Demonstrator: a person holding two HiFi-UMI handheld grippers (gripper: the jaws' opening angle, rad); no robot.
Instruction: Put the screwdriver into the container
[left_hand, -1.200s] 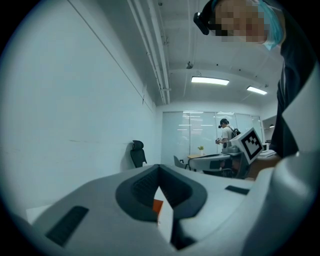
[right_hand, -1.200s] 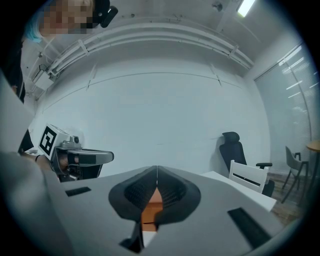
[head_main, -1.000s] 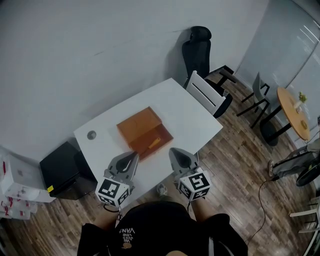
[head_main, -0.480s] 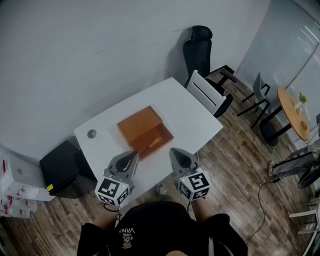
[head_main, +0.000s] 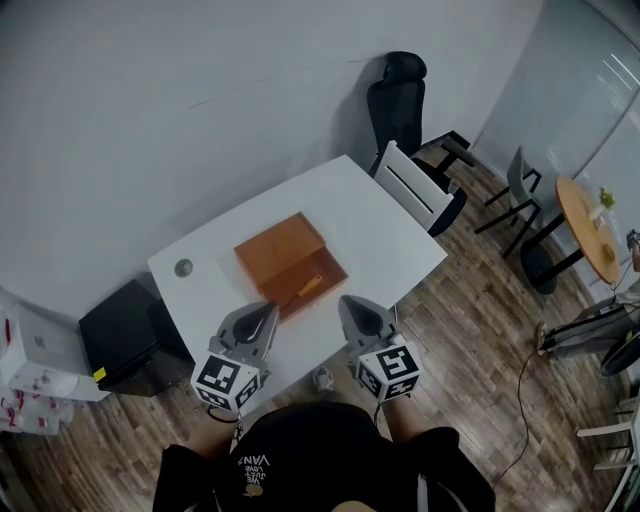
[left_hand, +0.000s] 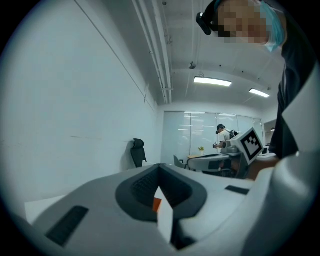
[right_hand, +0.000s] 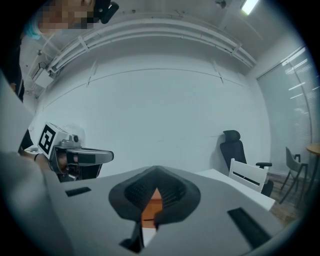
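While left tool (head_main: 269, 308) and right tool (head_main: 348, 300) are closed, a slim orange screwdriver (head_main: 309, 286) lies in the rectangular brown container (head_main: 281, 245).

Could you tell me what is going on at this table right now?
A person holds a gripper in each hand at the near edge of the white table. The left gripper and the right gripper both have their fingers shut and hold nothing. In front of them sits an open orange-brown container. An orange-handled tool, apparently the screwdriver, seems to lie inside it.
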